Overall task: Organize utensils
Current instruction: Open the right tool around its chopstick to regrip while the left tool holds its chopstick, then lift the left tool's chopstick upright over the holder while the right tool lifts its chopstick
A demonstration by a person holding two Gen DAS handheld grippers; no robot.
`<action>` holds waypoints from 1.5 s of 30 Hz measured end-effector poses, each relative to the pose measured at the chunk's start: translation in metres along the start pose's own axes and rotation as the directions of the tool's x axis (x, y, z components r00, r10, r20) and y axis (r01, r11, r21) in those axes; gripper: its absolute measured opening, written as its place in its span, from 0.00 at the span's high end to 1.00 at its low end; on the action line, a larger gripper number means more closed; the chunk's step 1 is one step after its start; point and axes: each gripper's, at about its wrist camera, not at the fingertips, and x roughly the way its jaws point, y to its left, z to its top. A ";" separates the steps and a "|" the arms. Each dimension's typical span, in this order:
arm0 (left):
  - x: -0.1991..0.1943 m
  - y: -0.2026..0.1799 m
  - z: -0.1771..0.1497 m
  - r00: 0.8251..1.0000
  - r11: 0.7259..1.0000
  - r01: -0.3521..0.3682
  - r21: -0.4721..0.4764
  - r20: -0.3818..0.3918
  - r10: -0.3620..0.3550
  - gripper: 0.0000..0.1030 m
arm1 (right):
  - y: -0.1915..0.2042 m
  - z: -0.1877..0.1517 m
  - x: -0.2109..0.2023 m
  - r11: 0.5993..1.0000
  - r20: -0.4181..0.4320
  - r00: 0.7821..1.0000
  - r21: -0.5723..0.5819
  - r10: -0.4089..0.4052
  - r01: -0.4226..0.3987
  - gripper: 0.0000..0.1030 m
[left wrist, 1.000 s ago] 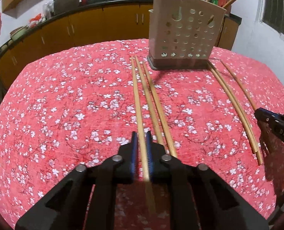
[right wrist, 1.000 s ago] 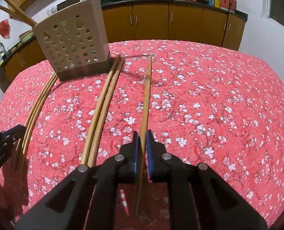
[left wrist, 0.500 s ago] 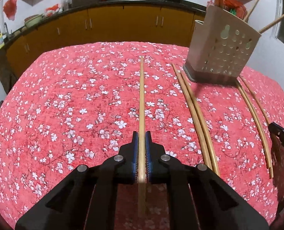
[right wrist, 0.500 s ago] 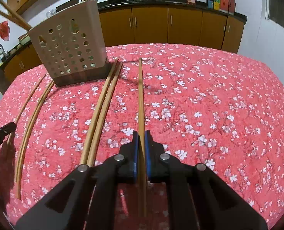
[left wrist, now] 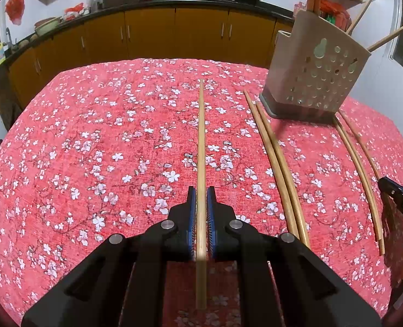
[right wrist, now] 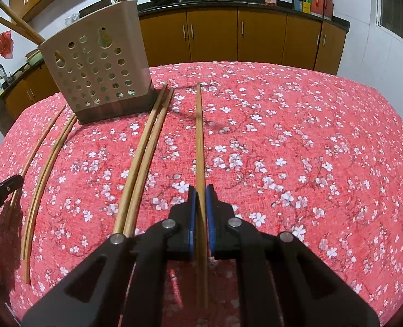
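My left gripper (left wrist: 201,190) is shut on a long wooden chopstick (left wrist: 201,141) that points straight ahead above the red floral tablecloth. My right gripper (right wrist: 200,189) is shut on another wooden chopstick (right wrist: 199,136), also pointing ahead. A beige perforated utensil holder (left wrist: 314,69) stands at the far right in the left wrist view and at the far left in the right wrist view (right wrist: 96,68), with several chopsticks standing in it. Two chopsticks (left wrist: 276,158) lie side by side on the cloth beside the holder; they also show in the right wrist view (right wrist: 144,155).
More chopsticks (left wrist: 359,174) lie on the holder's other side, seen too in the right wrist view (right wrist: 43,169). The other gripper's tip shows at each view's edge (left wrist: 397,199) (right wrist: 2,190). Yellow kitchen cabinets (left wrist: 174,31) with pans stand behind the table.
Both grippers have lifted their chopsticks off the cloth and swung apart: the left one to the left, the right one to the right. The holder has shifted toward each view's edge.
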 end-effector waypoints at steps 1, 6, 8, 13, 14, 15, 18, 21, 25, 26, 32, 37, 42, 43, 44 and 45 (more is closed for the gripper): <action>0.000 0.000 0.000 1.000 1.000 0.001 -0.001 0.000 -0.001 0.90 | 0.000 0.000 0.000 1.000 0.000 1.000 0.000 0.000 0.000 0.91; -0.001 -0.001 -0.001 1.000 1.000 0.005 -0.002 0.000 -0.005 0.88 | -0.001 0.000 0.000 1.000 0.000 1.000 0.002 0.004 -0.004 0.90; -0.001 -0.002 -0.001 1.000 1.000 0.008 -0.001 0.000 -0.008 0.87 | -0.001 0.000 0.000 1.000 0.000 1.000 0.001 0.005 -0.005 0.88; -0.002 -0.006 -0.001 1.000 1.000 0.012 0.010 0.000 -0.012 0.83 | 0.003 0.000 0.000 1.000 0.000 1.000 -0.017 0.009 -0.009 0.82; -0.001 -0.006 0.000 1.000 1.000 0.013 0.012 -0.001 -0.013 0.82 | 0.003 0.000 0.000 1.000 0.000 1.000 -0.020 0.008 -0.008 0.81; -0.001 -0.007 0.000 1.000 1.000 0.013 0.015 -0.001 -0.013 0.82 | 0.004 0.000 0.001 1.000 0.000 1.000 -0.025 0.007 -0.007 0.80; 0.000 -0.007 0.001 1.000 1.000 0.017 0.022 -0.002 -0.017 0.80 | 0.005 0.000 0.001 1.000 0.000 1.000 -0.027 0.008 -0.008 0.79; 0.001 -0.007 0.002 1.000 1.000 0.016 0.026 -0.002 -0.016 0.79 | 0.005 0.000 0.001 1.000 0.000 1.000 -0.024 0.012 -0.012 0.79; 0.001 -0.006 0.002 1.000 1.000 0.020 0.019 0.000 -0.020 0.79 | 0.005 0.000 0.001 1.000 0.000 1.000 -0.017 0.015 -0.015 0.79; 0.001 -0.005 0.001 1.000 1.000 0.017 0.012 0.001 -0.017 0.79 | 0.004 0.000 0.001 1.000 0.001 1.000 -0.008 0.016 -0.016 0.79; -0.006 0.003 -0.008 1.000 1.000 0.024 -0.015 0.004 -0.024 0.82 | -0.004 -0.007 -0.006 0.999 0.003 1.000 0.032 0.009 -0.009 0.88; -0.006 0.005 -0.007 1.000 1.000 -0.004 -0.003 -0.002 0.004 0.93 | -0.003 -0.006 -0.007 1.000 0.007 1.000 0.019 -0.004 0.004 0.92; -0.028 0.007 0.002 0.999 1.000 0.002 0.008 0.048 -0.002 0.93 | -0.004 0.006 -0.039 1.000 0.111 0.994 0.020 0.015 -0.017 0.92; -0.033 0.007 0.005 0.998 1.000 0.006 0.006 0.063 -0.006 0.93 | -0.004 0.009 -0.047 1.000 0.136 0.991 0.024 0.017 -0.021 0.92; -0.040 0.008 0.009 0.997 1.000 0.010 0.005 0.081 -0.010 0.93 | -0.005 0.014 -0.056 0.999 0.165 0.986 0.027 0.020 -0.024 0.92; -0.047 0.008 0.013 0.995 1.000 0.015 0.004 0.101 -0.015 0.93 | -0.005 0.019 -0.066 0.999 0.197 0.980 0.029 0.022 -0.028 0.92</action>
